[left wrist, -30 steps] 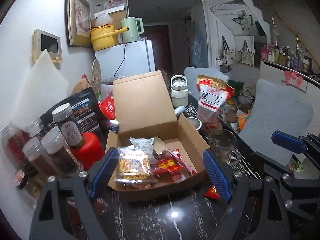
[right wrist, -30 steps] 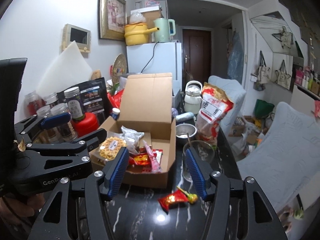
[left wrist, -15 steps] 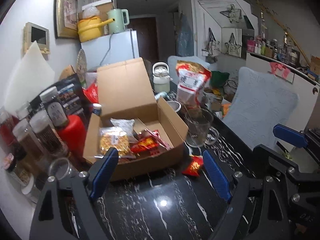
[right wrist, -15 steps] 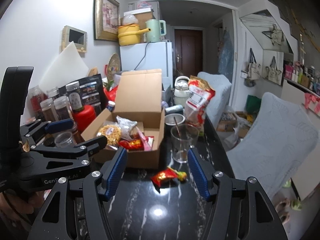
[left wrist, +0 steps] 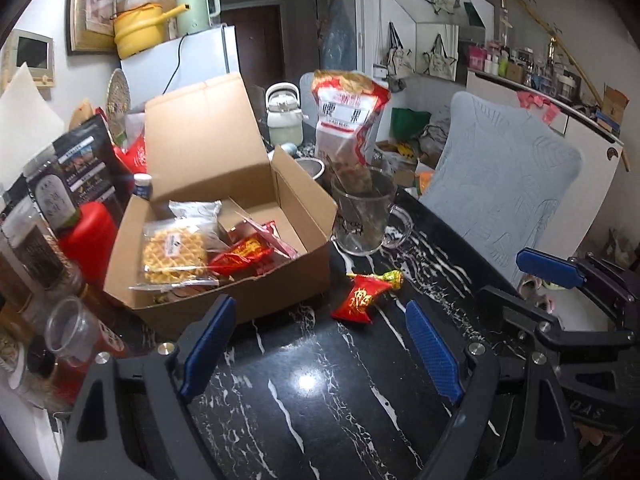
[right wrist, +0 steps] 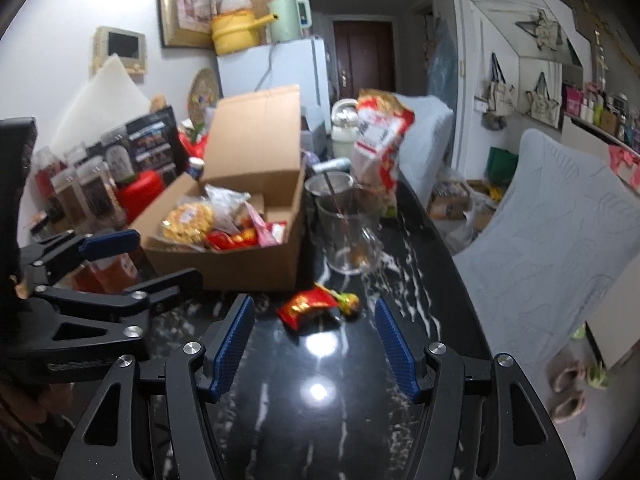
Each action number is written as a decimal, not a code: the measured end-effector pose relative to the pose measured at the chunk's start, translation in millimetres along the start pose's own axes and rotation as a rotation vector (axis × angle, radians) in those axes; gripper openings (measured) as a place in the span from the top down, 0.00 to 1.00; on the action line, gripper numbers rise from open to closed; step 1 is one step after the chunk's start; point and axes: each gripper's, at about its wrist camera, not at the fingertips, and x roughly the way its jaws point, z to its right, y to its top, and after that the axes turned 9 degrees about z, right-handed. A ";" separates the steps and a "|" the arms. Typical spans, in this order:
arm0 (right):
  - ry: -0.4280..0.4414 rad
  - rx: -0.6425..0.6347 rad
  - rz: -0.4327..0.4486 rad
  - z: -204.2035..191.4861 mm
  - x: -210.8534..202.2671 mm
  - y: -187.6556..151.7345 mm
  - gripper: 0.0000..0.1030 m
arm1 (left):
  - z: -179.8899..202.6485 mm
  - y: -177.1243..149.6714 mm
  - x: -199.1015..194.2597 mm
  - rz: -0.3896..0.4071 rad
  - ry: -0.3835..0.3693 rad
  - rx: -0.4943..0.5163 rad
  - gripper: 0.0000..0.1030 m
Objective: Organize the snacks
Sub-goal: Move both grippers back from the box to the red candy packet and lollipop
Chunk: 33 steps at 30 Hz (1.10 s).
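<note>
- Both grippers are hanging empty with jaws spread wide: the right gripper [right wrist: 314, 340] low in its own view, the left gripper [left wrist: 320, 344] low in its view.
- Having backed off over the last second, the left gripper is no longer framing the box [left wrist: 224, 240], which is now sitting at centre left of its view.
- The red packet [right wrist: 306, 306] is lying loose on the black table [right wrist: 320, 420], just in front of the box and touching a small candy [right wrist: 348, 302] at its right. In the right view both are lying just ahead of the spread fingers, near the middle of the frame.
- A waffle pack [left wrist: 174, 250] and other red wrappers are already sitting in the box, lid standing open.
- A glass mug [left wrist: 362, 216] is standing just right of the box, with a tall snack bag [left wrist: 346, 120] behind it; jars [left wrist: 52, 208] are crowding the left edge.
- The pull-back is likely marking one drop finished; the right gripper looks lined up to take the packet and candy next, so the job seems well along but unfinished.
</note>
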 end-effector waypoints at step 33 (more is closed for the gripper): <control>0.153 0.013 -0.280 70.3 144.9 -27.3 0.52 | -8.0 -29.5 116.8 -0.247 -0.026 -0.173 0.16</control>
